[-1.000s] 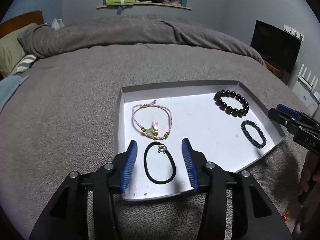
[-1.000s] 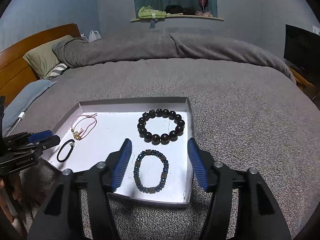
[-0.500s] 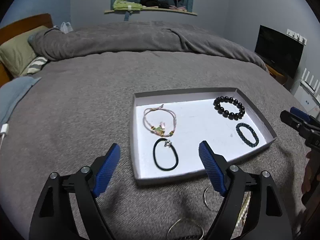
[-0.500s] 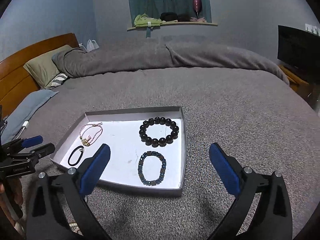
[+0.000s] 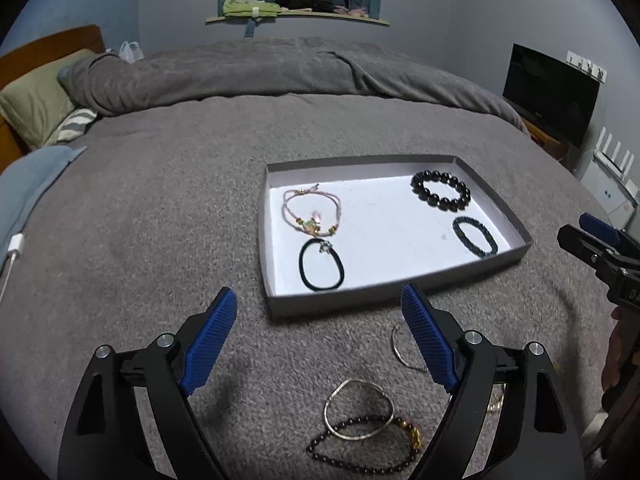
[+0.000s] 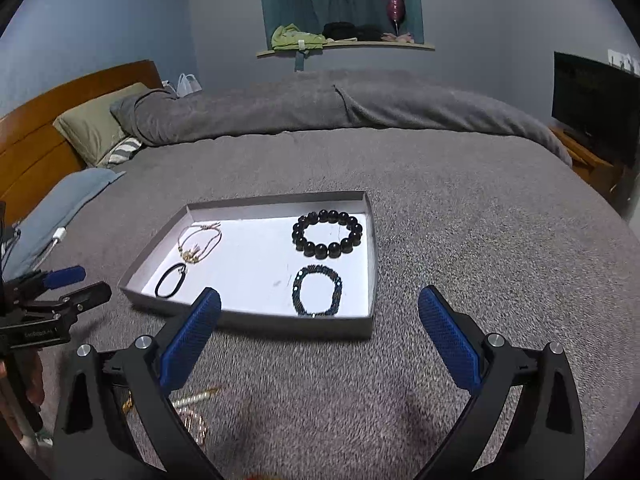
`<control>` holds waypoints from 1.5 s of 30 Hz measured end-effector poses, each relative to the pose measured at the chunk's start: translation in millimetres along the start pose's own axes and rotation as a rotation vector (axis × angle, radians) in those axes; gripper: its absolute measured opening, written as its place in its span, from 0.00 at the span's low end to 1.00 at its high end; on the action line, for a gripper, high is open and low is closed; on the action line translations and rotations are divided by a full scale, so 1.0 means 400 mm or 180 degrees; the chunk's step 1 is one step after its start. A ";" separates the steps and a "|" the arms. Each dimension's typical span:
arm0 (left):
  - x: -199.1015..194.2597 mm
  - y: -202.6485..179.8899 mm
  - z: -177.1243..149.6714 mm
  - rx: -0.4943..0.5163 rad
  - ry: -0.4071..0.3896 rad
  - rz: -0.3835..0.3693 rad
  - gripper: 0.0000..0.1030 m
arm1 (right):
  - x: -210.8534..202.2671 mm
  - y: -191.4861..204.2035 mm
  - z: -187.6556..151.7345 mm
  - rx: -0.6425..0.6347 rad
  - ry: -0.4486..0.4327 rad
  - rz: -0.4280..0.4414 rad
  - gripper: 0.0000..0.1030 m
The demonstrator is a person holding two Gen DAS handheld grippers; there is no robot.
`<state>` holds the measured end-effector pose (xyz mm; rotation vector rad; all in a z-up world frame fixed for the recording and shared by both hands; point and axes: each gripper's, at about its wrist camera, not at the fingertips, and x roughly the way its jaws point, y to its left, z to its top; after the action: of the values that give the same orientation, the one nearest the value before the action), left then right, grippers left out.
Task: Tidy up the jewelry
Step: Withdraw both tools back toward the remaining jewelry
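A grey shallow tray [image 5: 276, 308] [image 6: 280, 322] lies on the bed. It holds a pink cord bracelet [image 5: 312, 212] [image 6: 200, 242], a black hair tie [image 5: 322, 266] [image 6: 171, 280], a black bead bracelet [image 5: 440, 191] [image 6: 327, 234] and a blue bead bracelet [image 5: 475, 237] [image 6: 317, 290]. My left gripper [image 5: 318, 292] [image 6: 88, 284] hangs open and empty before the tray's near edge. My right gripper [image 6: 319, 291] [image 5: 580, 232] is also wide open and empty, near the tray's right end. Loose on the blanket near me lie a silver bangle [image 5: 352, 381], a dark bead string [image 5: 320, 442] and a thin hoop [image 5: 394, 344].
A grey blanket [image 5: 160, 220] covers the bed. Pillows [image 5: 36, 108] and a wooden headboard [image 6: 36, 148] are at the left, with a white charger cable [image 5: 14, 246] on the bed's left edge. A dark screen [image 5: 548, 92] stands at the right. More small jewellery [image 6: 196, 420] lies under my right gripper.
Both grippers have opened wide and drawn back and up from the tray. The hair tie and the blue bracelet stay in the tray. Loose jewellery on the blanket has come into view.
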<state>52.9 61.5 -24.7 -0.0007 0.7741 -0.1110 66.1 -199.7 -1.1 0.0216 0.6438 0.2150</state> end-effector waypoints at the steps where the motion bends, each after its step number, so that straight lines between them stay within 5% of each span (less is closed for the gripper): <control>1: -0.002 -0.002 -0.005 0.0006 0.0000 -0.0003 0.82 | -0.006 0.001 -0.009 -0.0009 -0.0006 -0.0008 0.95; 12: -0.026 0.018 -0.125 -0.0117 0.0206 0.0062 0.82 | -0.065 -0.019 -0.168 0.0084 0.0176 -0.0022 0.95; 23: -0.153 0.040 -0.144 -0.0088 0.0118 0.0006 0.82 | -0.204 0.023 -0.171 -0.0290 0.0136 0.0089 0.95; 35: -0.058 0.055 -0.141 -0.0075 0.0292 -0.0106 0.82 | -0.135 -0.022 -0.209 -0.0261 0.0413 0.0187 0.93; 38: -0.021 0.041 -0.141 -0.0012 0.0356 -0.0172 0.72 | -0.111 -0.022 -0.216 -0.0250 0.0448 0.0230 0.87; 39: -0.012 0.037 -0.141 0.0013 0.0382 -0.0200 0.62 | -0.102 -0.021 -0.219 -0.0249 0.0468 0.0250 0.86; 45: 0.042 0.010 -0.148 0.0196 0.0535 -0.0322 0.30 | -0.062 -0.004 -0.236 -0.0276 0.0638 0.0405 0.58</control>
<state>23.8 66.2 -79.1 0.0283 0.9386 -0.2331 -9.1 -210.7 -62.0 -0.0432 0.8332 0.3710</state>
